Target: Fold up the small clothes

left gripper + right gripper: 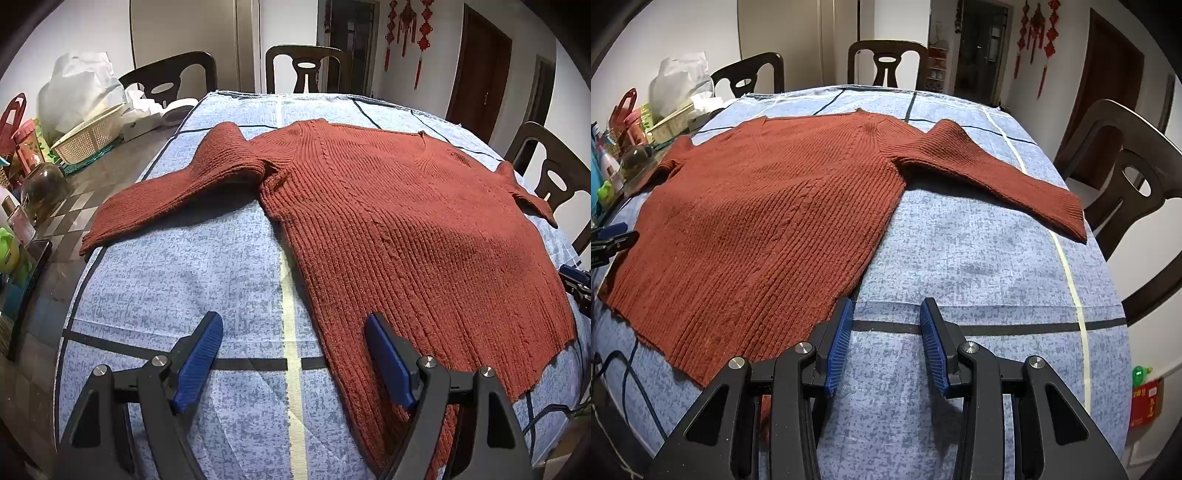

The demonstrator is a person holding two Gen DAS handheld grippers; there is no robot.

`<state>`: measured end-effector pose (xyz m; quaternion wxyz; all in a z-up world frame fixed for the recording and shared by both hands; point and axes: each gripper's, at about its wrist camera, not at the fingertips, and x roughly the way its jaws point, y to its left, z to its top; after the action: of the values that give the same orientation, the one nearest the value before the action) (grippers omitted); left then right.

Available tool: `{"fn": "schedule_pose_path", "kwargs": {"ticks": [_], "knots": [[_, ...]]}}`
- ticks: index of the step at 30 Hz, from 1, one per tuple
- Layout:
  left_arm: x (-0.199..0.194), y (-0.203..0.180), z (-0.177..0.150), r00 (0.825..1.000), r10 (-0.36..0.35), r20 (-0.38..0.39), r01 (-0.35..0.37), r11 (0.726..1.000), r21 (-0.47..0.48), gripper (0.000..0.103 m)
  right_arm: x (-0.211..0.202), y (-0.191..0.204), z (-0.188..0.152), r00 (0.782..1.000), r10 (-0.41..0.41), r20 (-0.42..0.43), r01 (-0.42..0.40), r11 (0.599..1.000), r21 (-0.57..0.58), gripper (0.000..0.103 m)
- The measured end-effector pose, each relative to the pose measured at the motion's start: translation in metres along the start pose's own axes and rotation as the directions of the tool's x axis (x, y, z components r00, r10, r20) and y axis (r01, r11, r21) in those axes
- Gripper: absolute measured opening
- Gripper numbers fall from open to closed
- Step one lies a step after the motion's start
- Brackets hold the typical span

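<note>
A: Far left, what's on the bare table edge?

B: Clutter. Glass jar (41,186), white lattice basket (90,138), white plastic bag (83,83) behind it. All off the cloth, well apart from the garment.

A: The garment?

B: Rust-red ribbed sweater (406,229), lying flat and unfolded on the blue mottled tablecloth (177,280), neck toward the far side, hem toward the near edge. Left sleeve (173,195) is bent at the shoulder and runs out to the left, cuff at the cloth's left border. Right sleeve (1004,173) angles out to the right, cuff near the right edge of the cloth.

A: Left gripper?

B: Left gripper (293,360) hovers over the near part of the cloth, jaws spread wide, nothing between them but cloth and a pale stripe. Its right finger sits over the sweater's near left edge; contact I cannot tell.

A: Right gripper?

B: Right gripper (886,341) is just right of the sweater's near right side seam, jaws parted more narrowly, nothing pinched. Its left finger is just beside the knit edge.

A: Far side?

B: Dark wooden chairs (888,64) around the table, red knot ornaments (1039,44) on the far right wall.
</note>
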<state>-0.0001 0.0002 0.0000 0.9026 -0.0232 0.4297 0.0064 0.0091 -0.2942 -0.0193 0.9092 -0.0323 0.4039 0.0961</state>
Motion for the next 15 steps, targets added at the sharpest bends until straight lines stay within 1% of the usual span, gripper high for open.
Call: {"fn": "schedule_pose_path", "kwargs": {"ticks": [1,9,12,15], "knots": [[0.0002,0.0001,0.0001,1.000,-0.001,-0.008,0.001,1.000,-0.001,0.081,0.0000,0.0008,0.0006,1.000,-0.004,-0.003,0.004,1.000,0.000,0.039],[0.0001,0.0029,-0.0009,1.000,0.002,0.000,-0.002,1.000,-0.002,0.081,-0.0027,-0.0065,-0.0021,1.000,-0.010,0.004,0.010,1.000,0.008,0.039],[0.0006,0.0008,0.0033,1.000,0.007,-0.002,-0.007,1.000,0.001,0.081,-0.0037,-0.0086,-0.0037,1.000,-0.013,0.005,0.013,1.000,0.004,0.039],[-0.0032,-0.0002,0.0008,1.000,0.009,0.008,-0.009,1.000,-0.001,0.081,-0.0019,-0.0010,-0.0003,1.000,-0.023,-0.001,0.023,1.000,0.002,0.039]]}}
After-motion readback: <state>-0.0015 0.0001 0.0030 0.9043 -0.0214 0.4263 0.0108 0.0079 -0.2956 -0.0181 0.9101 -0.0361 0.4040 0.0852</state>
